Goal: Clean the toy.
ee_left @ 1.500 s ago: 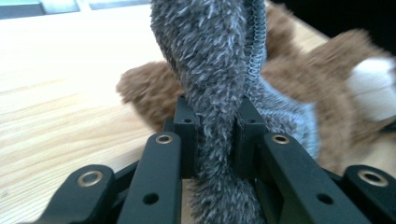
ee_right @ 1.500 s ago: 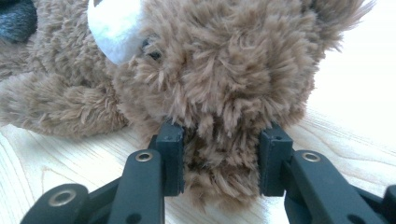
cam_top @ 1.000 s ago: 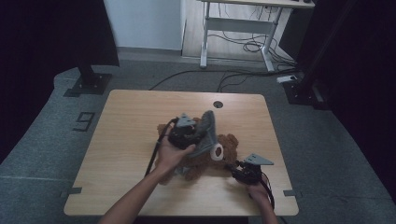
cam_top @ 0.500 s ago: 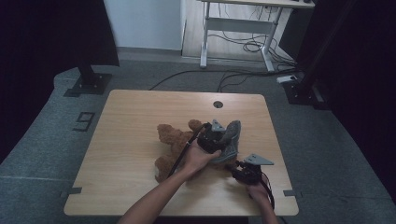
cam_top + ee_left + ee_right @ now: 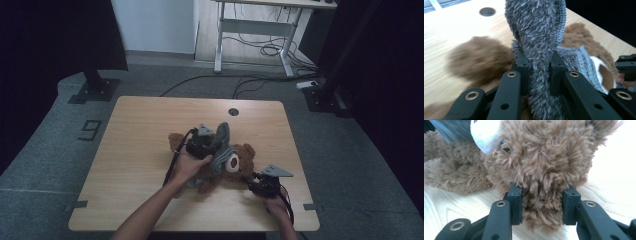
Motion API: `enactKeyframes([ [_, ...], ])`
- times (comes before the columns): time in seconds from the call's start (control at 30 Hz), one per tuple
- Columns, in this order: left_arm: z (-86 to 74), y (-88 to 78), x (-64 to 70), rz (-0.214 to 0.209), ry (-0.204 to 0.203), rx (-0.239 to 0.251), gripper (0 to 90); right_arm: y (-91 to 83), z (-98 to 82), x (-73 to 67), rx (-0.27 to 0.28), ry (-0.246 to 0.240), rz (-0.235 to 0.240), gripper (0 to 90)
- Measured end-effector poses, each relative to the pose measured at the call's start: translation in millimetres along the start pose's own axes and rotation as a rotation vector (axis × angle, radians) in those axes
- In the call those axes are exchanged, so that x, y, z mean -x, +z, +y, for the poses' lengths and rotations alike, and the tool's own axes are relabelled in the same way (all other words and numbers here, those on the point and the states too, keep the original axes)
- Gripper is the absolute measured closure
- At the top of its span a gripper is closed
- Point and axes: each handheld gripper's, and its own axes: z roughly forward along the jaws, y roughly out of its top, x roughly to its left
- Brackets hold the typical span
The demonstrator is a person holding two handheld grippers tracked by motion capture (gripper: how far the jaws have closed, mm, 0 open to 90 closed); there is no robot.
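A brown teddy bear lies on the wooden table, its head toward the right. Over it hangs a grey fuzzy knit cloth, with my left gripper shut on it. In the left gripper view the cloth stands up between the jaws of the left gripper, and a blurred brown part of the bear lies behind it. My right gripper sits at the bear's right. In the right gripper view that gripper is shut on a tuft of the bear's head.
A round cable hole is near the table's far edge. Bare wood spreads to the left of the bear and along the front edge. Beyond the table stand a white desk frame, floor cables and a black stand.
My left gripper, with the grey cloth, swung right over the bear and has come back left and lower. The right gripper has kept still on the bear.
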Motion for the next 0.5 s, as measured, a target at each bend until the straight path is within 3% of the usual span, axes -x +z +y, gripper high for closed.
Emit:
enactKeyframes([
  [0.3, -20.1, -32.6, -41.9, 0.040, -0.065, 0.025, 75.3, 0.0, -0.2, -0.9, 0.001, 0.003, -0.006, 60.7],
  [0.5, -38.0, -49.8, -72.5, 0.107, -0.116, 0.031, 75.4, 0.0, -0.2, -0.7, 0.000, 0.007, -0.004, 60.7],
])
